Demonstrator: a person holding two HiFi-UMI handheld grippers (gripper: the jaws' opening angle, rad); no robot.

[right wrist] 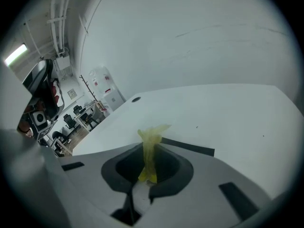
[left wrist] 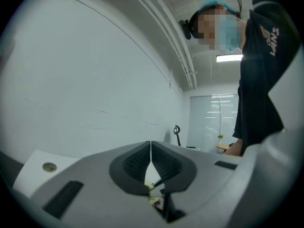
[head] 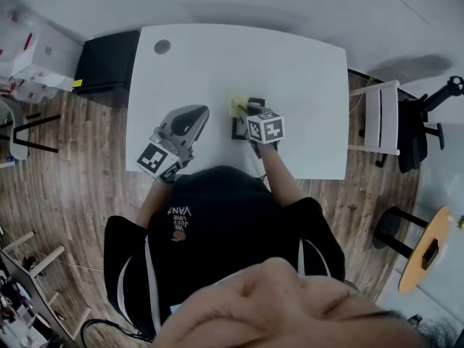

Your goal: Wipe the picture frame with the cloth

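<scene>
Pinched shut, your right gripper (right wrist: 149,148) holds the yellow cloth (right wrist: 152,134) at the dark picture frame (head: 238,130) lying flat on the white table (head: 290,71). Your left gripper (left wrist: 151,151) hovers nearby, closed and empty. Wiping seems underway, but how much is done isn't clear.

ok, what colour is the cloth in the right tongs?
Pale yellow. The cloth shows best in the right gripper view.

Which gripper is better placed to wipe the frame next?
Right. The right gripper is shut on the yellow cloth, directly at the picture frame. The left gripper is shut on nothing and sits off to the side.
</scene>
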